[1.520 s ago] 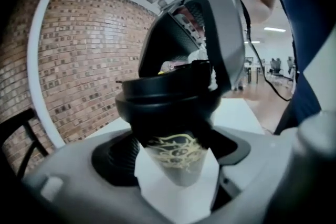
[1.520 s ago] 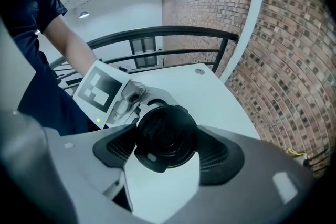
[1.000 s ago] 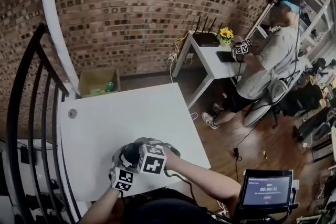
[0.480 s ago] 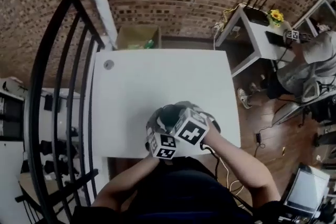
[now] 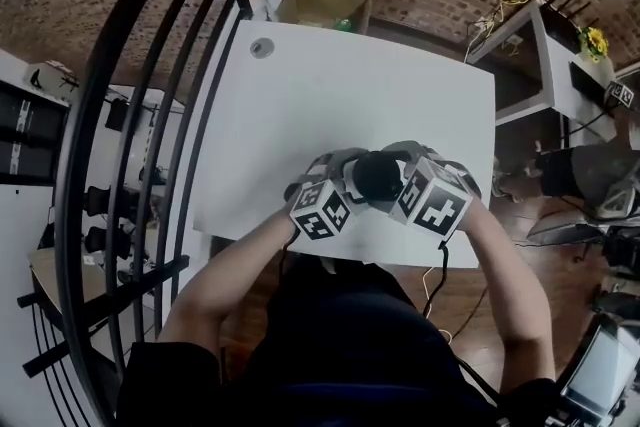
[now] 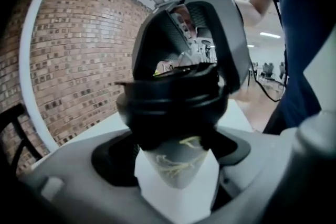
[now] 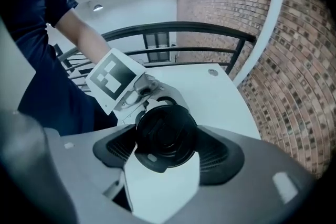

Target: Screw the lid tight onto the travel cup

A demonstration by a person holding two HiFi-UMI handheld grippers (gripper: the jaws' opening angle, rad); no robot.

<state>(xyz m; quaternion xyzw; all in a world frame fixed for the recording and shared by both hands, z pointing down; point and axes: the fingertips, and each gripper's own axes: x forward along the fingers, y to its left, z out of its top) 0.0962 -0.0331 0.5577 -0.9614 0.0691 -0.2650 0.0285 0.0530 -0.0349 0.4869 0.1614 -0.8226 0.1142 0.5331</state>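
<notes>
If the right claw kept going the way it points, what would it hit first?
The right gripper already has the lid between its jaws, so it would meet that first. Beneath it is probably the travel cup.

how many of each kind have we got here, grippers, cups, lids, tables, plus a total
grippers: 2, left gripper and right gripper
cup: 1
lid: 1
table: 1
total: 5
</notes>
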